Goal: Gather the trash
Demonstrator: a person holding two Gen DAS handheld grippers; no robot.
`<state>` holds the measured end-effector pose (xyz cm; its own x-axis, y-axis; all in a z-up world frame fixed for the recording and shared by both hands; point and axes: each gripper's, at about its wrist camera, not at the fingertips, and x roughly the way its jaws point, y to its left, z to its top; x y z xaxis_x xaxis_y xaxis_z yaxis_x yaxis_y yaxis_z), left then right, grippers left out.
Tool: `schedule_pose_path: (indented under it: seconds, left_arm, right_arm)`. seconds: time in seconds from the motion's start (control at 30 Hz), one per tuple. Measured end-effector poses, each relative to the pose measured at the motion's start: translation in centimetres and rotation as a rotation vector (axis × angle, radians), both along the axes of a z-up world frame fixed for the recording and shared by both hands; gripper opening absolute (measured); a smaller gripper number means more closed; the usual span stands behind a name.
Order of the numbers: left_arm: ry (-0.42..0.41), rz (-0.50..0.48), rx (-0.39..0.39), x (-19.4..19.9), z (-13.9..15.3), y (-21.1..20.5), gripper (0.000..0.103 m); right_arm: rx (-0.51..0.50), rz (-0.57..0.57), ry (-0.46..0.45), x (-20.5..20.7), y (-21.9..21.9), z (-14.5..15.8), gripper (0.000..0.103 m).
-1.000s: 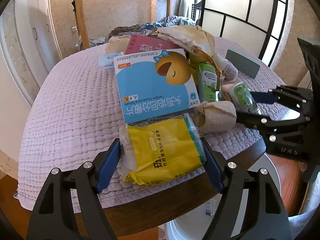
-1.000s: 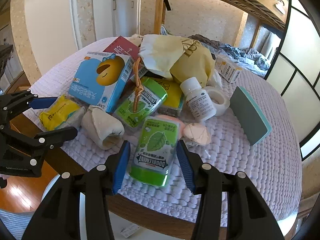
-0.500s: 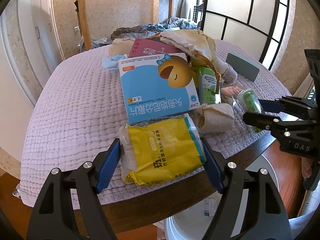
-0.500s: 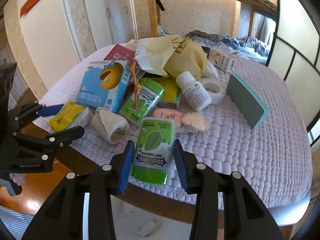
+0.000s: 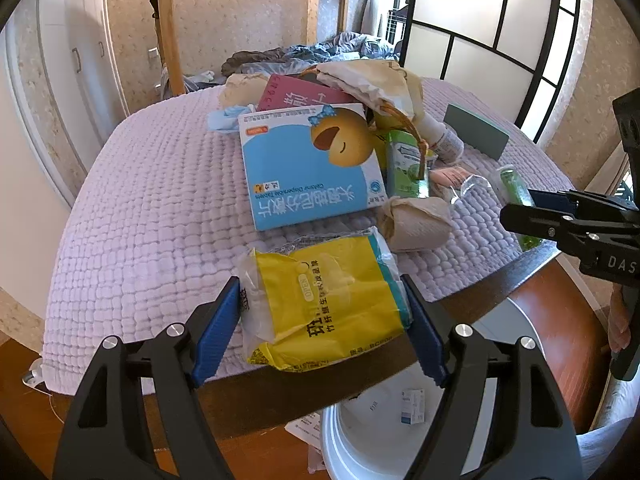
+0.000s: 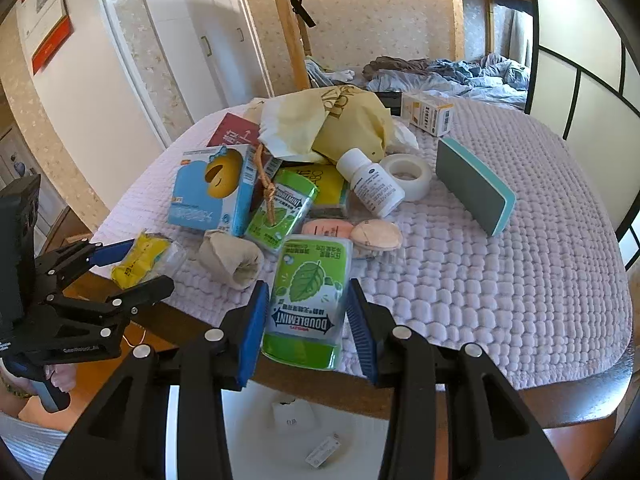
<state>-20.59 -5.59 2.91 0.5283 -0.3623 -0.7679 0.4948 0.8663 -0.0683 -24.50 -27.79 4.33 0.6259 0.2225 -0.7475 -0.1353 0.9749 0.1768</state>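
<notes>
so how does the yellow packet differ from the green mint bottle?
The yellow packet is soft, crinkled plastic; the mint bottle is rigid. The packet lies between widely spread fingers; the bottle sits in a narrower gap. Both overhang the table edge above the white bin.

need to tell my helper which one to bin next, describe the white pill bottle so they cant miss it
Start at the crumpled yellow-and-white paper bag heaped mid-table on the lilac quilted cloth. Just in front of it, the small white plastic bottle lies on its side, beside a ring of white tape. It alone has a white screw cap and a printed paper label.
</notes>
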Motion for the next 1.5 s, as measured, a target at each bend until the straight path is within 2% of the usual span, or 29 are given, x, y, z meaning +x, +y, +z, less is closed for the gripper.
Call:
schedule_pose_path:
  seconds: [0.2,0.6,1.5]
  left_arm:
    - [0.022,-0.011,-0.027,-0.8,0.5,0.1,0.078]
    - [0.043,-0.061,-0.020,-2.8,1.0,-0.4,0.078]
    - [0.133,-0.095,0.093,-6.5,0.7,-2.0,0.078]
  right_arm:
    - [0.010,0.009,0.013,-1.5,-0.1,0.3,0.040]
    - [-0.013,0.042,0.030,-4.3,0.7,0.6,0.040]
    - [-0.051,0.059,0.127,-7.6,2.2,0.3,0.040]
